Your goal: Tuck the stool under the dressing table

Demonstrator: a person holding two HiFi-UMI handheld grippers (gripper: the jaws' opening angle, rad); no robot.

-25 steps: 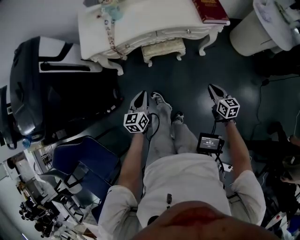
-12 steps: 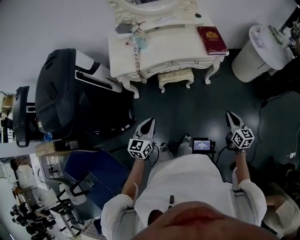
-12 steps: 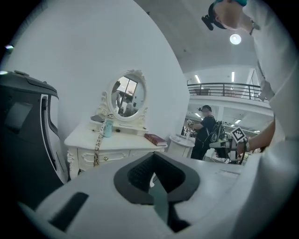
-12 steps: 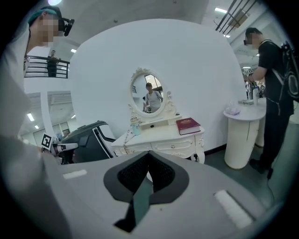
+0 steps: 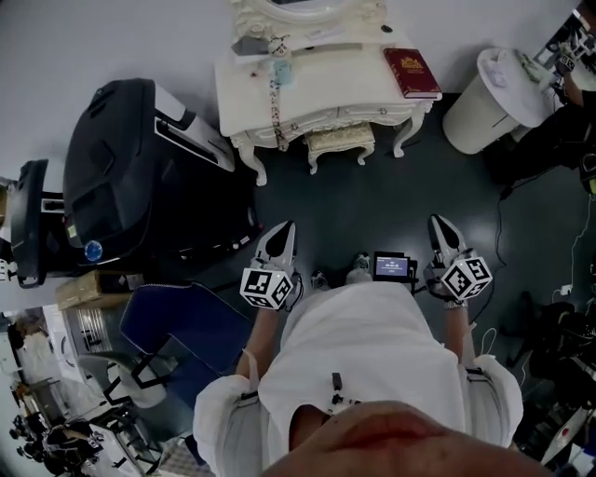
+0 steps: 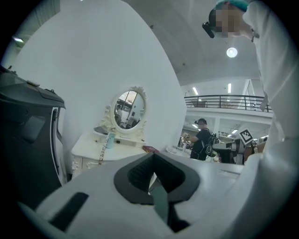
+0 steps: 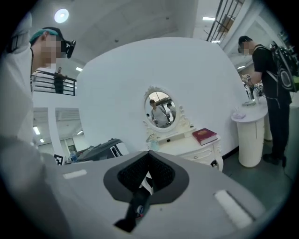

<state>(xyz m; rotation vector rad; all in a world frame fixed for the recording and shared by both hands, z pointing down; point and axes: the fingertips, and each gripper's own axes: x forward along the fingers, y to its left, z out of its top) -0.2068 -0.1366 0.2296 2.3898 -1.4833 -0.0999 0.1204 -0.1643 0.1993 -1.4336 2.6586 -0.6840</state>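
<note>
White table (image 5: 345, 82) at twelve o'clock from the person already has the stool (image 5: 341, 142) tucked between its legs, so the task looks done. Left gripper (image 5: 282, 231) at eleven and right gripper (image 5: 439, 226) at one hang well back, both clenched on nothing.

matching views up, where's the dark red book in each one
Head view: dark red book, upper middle, right end of white dressing table.
Left gripper view: red sliver just below centre.
Right gripper view: right of centre, on the table.
Shared landmark: oval white-framed mirror.
</note>
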